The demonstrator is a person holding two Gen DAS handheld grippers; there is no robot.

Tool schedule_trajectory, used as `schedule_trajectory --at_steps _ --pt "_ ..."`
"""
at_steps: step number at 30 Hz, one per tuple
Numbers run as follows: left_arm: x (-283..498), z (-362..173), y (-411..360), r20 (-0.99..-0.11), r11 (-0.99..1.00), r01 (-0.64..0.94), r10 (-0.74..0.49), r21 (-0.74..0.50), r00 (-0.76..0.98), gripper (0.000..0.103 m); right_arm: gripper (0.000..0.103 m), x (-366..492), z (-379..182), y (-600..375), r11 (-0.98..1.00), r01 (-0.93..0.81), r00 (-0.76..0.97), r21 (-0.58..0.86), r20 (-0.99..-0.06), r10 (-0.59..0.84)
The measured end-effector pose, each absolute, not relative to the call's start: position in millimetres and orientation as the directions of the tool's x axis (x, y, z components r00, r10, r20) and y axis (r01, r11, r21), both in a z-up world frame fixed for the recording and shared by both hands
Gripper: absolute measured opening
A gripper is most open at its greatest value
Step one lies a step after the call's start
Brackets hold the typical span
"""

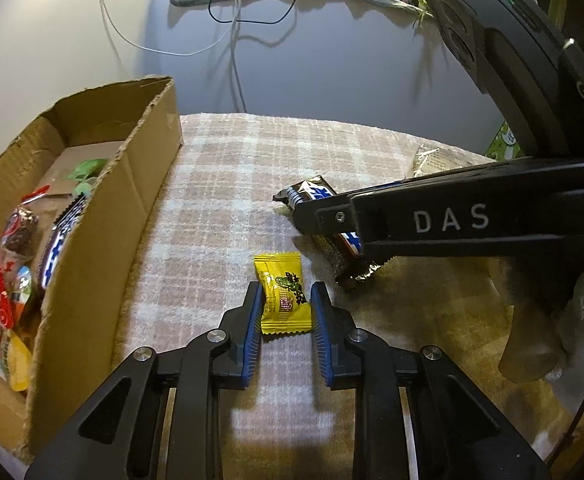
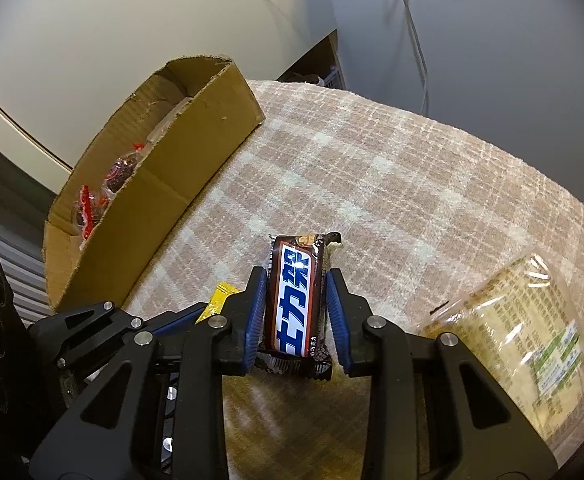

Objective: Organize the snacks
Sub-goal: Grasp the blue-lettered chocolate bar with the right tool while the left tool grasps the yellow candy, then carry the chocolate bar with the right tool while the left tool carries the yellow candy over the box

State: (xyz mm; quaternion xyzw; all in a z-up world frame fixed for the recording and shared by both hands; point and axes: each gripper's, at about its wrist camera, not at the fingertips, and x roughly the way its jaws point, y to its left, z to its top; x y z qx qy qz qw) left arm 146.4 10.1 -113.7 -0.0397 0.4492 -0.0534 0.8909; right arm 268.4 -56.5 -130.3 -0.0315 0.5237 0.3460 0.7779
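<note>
A small yellow candy packet (image 1: 281,300) lies on the plaid cloth (image 1: 219,208), and my left gripper (image 1: 285,288) is shut on it, a blue pad against each long side. To its right lies a brown chocolate bar (image 2: 296,300) with blue and white lettering; my right gripper (image 2: 296,272) is shut on its middle. In the left wrist view the right gripper's fingers (image 1: 324,216) clamp that bar (image 1: 312,192) from the right. A corner of the yellow packet (image 2: 221,300) shows in the right wrist view. Both snacks rest on the cloth.
An open cardboard box (image 1: 147,184) stands on the left, with several wrapped snacks (image 1: 19,236) inside; its wall (image 2: 171,184) is close to the left gripper. A clear bag of crackers (image 2: 532,340) lies at the right. Cables (image 1: 231,20) hang behind the cloth-covered surface.
</note>
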Motion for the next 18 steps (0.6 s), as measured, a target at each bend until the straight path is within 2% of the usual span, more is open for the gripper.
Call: schedule_trajectory --at_steps 18 --pt "105.6 -68.7 29.0 -0.716 0.986 0.057 -0.155 -0.159 0.680 0.022 0.031 237.6 -90.4 -72.8 0.745 -0.576 0.268 0.337 -0.783 0.562"
